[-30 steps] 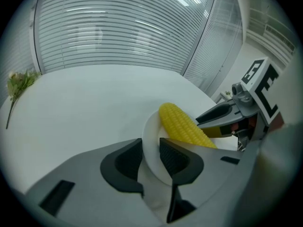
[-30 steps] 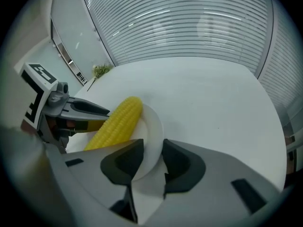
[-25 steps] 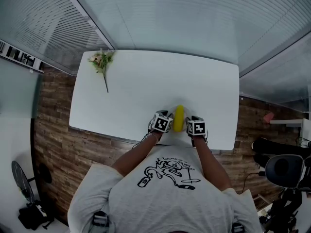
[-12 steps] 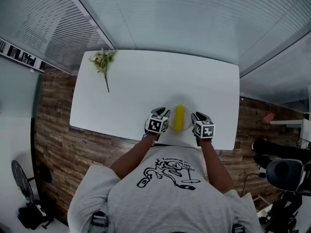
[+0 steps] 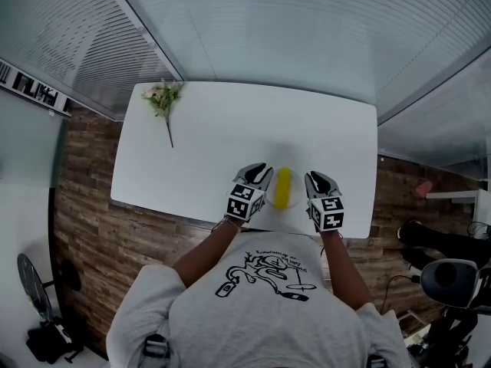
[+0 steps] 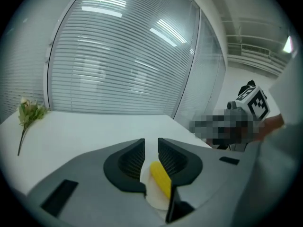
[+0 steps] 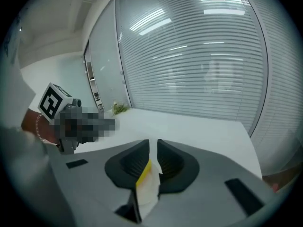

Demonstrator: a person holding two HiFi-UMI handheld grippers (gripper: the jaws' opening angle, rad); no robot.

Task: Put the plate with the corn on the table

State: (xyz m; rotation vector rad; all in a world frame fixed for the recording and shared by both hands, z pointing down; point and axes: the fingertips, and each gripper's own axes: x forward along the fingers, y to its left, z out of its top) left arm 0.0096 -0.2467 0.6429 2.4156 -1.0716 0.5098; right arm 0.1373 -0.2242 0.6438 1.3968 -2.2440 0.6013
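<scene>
Left hand-held gripper [image 5: 260,172] sits at the 9 o'clock side of the round white plate [image 6: 154,201]. Its jaws are parted by a narrow slit, and as far as I can tell they pinch nothing. The right hand-held gripper [image 5: 314,178] mirrors it at 3 o'clock. Its jaws are closing, and the plate shows through their gap without seeming to be pressed by the pads. The plate carries the yellow cob of corn [image 5: 282,188], which lies lengthwise from 12 to 6 o'clock. It appears to rest flat on the white rectangular worktop [image 5: 230,133], close to the 6 o'clock edge nearest the person. The setting-down looks done, so the step in hand is to clear the rim cleanly. Each hand-held gripper would best draw straight outward, left towards 9 and right towards 3, at a steady height so no jaw tip hooks the rim. A nudge towards 6 o'clock is the risk, since little worktop is left on that side. A jolt could also roll the cob, which is round. The dried flower sprig [image 5: 162,98] at the 10 o'clock corner lies well apart and is no concern.
</scene>
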